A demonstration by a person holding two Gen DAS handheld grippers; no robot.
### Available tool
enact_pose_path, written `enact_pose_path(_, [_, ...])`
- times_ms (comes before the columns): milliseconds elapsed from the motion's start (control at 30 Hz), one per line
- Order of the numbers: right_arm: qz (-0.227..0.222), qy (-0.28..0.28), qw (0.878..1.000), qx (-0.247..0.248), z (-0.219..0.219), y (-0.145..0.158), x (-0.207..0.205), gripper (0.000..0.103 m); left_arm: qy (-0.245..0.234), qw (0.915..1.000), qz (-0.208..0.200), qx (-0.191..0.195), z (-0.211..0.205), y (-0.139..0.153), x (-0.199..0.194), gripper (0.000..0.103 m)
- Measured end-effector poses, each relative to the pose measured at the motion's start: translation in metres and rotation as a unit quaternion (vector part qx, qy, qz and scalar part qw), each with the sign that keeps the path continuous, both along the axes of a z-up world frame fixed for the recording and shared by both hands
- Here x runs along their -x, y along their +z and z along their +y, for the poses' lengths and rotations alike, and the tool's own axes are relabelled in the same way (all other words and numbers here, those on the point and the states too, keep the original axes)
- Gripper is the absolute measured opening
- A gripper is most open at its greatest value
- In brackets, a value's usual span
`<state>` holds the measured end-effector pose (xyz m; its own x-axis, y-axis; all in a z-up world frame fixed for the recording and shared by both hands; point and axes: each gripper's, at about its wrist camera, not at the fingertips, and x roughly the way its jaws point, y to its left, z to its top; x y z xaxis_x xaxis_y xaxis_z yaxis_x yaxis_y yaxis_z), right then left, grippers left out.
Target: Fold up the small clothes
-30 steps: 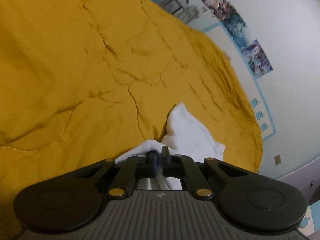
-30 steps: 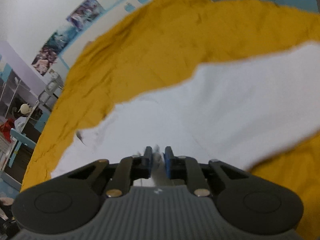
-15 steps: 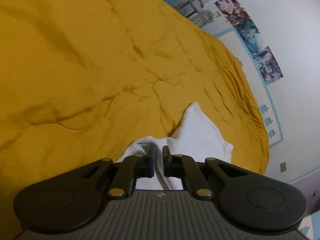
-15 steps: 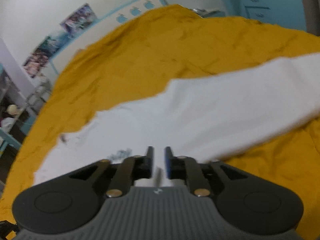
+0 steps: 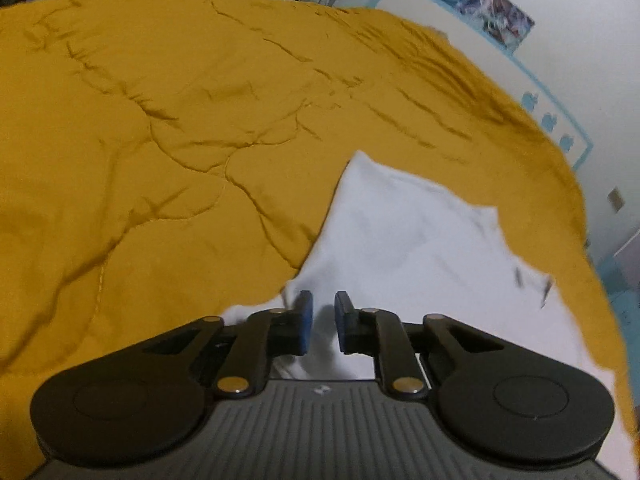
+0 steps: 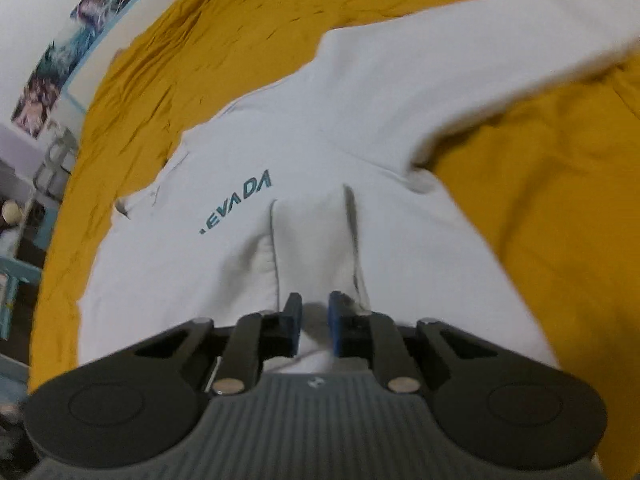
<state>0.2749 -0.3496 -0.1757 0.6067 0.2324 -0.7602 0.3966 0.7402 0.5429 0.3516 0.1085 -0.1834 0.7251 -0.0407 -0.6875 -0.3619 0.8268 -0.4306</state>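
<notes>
I have a white sweatshirt spread front-up on the bed's yellow quilt, its teal lettering readable, one sleeve thrown out to the side. My right tool sits over the hem, fingers a narrow gap apart with white cloth showing between them; whether they pinch it I cannot tell. My left tool is likewise slightly parted at the garment's edge, grip unclear. I judge both sit at the bottom corners to keep the cloth flat before folding.
</notes>
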Motion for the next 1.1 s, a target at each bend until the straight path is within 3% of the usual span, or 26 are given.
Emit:
enact_pose_path(67, [-0.014,-0.007,1.000,-0.005,-0.015,0.014,0.015,0.037,-0.003,0.9999,-0.004,-0.011,-0.007,0.014,0.002,0.022])
enact_pose_path(100, [-0.035,-0.025,0.999,0.012,-0.029,0.025,0.025,0.040,-0.010,0.9998,-0.009,-0.018,-0.012,0.022,0.005,0.028])
enact_pose_path(233, [-0.087,-0.137,0.985,0.065,-0.100,0.059,0.061,0.045,-0.072,0.9955,-0.052,-0.035,-0.048,0.054,0.016,0.034])
enact_pose_path(300, [-0.097,-0.203,0.971,0.079,-0.143,0.066,0.077,0.047,-0.112,0.9901,-0.072,-0.043,-0.075,0.067,0.022,0.050])
enact_pose_path(400, [-0.116,-0.281,0.949,0.082,-0.204,0.066,0.096,0.049,-0.184,0.9781,-0.091,-0.036,-0.116,0.076,0.029,0.062])
enact_pose_path(500, [-0.129,-0.329,0.932,0.079,-0.249,0.065,0.103,0.049,-0.247,0.9636,-0.096,-0.034,-0.156,0.072,0.034,0.062])
enact_pose_path(633, [-0.112,-0.350,0.925,0.092,-0.280,0.053,0.090,0.051,-0.291,0.9511,-0.086,-0.057,-0.194,0.056,0.036,0.062])
enact_pose_path(833, [-0.062,-0.403,0.913,0.031,-0.307,0.015,0.099,0.051,-0.290,0.9547,-0.050,-0.048,-0.206,0.036,0.023,0.062])
enact_pose_path(933, [-0.063,-0.412,0.908,0.046,-0.316,0.007,0.094,0.050,-0.285,0.9568,-0.033,-0.049,-0.204,0.027,0.014,0.062])
enact_pose_path(1100, [-0.102,-0.442,0.889,0.064,-0.327,0.002,0.086,0.061,-0.284,0.9572,-0.011,-0.051,-0.201,0.014,0.016,0.062])
